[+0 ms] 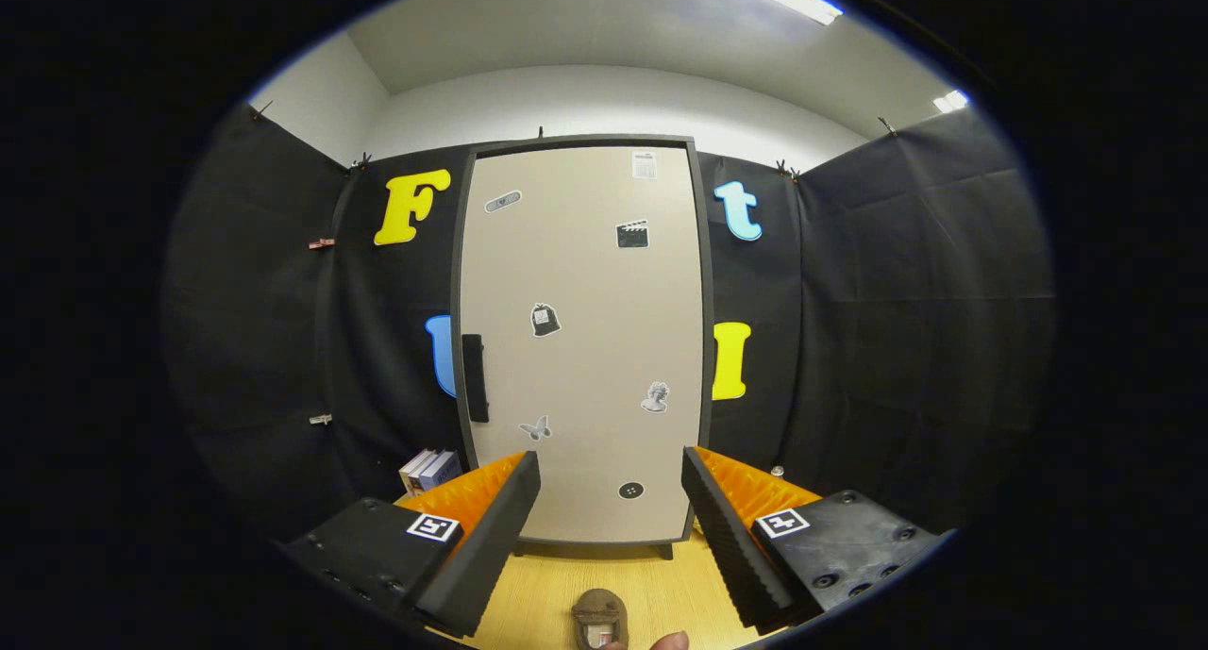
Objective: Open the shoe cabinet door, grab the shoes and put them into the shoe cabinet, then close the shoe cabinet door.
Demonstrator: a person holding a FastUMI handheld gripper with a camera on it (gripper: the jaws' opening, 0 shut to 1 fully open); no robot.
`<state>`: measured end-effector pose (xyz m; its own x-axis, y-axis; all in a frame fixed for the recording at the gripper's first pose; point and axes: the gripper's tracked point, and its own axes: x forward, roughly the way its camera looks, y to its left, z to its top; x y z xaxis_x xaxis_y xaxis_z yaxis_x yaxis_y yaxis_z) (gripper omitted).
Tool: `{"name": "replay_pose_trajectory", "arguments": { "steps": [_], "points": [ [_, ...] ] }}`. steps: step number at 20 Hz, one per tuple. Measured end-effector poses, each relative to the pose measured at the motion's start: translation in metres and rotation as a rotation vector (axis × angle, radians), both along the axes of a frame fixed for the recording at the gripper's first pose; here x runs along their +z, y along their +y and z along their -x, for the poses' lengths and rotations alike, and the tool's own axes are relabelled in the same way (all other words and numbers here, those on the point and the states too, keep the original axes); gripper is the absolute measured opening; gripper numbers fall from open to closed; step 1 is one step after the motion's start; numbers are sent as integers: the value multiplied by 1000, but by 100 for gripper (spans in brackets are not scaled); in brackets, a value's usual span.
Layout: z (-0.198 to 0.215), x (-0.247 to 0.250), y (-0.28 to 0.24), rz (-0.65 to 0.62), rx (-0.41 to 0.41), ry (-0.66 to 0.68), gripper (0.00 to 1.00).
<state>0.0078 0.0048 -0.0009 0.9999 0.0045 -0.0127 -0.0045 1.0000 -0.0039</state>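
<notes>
- The gripper [612, 499] is held facing the shoe cabinet [580, 339] squarely, with both fingers spread wide and nothing gripped between them; this pose is judged to suit an approach to the door before anything is grasped.
- The cabinet door [585, 282] is seen shut, flush within its dark frame, so the opening step is judged not yet done.
- A dark vertical door handle [475, 377] is fixed at the door's left edge, about halfway up; it lies beyond the fingers and up and to the left of the left fingertip [524, 471], well apart from it.
- The handle's place on the left suggests that the door is hinged on the right, so a pull from the left side is likely called for.
- The cabinet is stood on short feet on a wooden floor [547, 589], backed against the booth's black cloth wall.
- A brown shoe [599, 619] is laid on the floor close beneath the gripper, between the two fingers and nearer than their tips; it is probably placed there to be within easy reach once the door is open.
- A fingertip of a person [670, 641] is seen just beside the shoe.
- A few books [429, 468] are stood by the cabinet's lower left corner, just beyond the left finger.
- Several stickers [545, 320] are stuck across the door face.
</notes>
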Motion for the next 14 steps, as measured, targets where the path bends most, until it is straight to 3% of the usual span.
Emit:
{"name": "replay_pose_trajectory", "arguments": {
  "steps": [6, 14],
  "points": [
    [-33, 15, 45, -27, 54, -19, 99],
    [-112, 11, 130, -48, 114, -9, 99]
  ]
}}
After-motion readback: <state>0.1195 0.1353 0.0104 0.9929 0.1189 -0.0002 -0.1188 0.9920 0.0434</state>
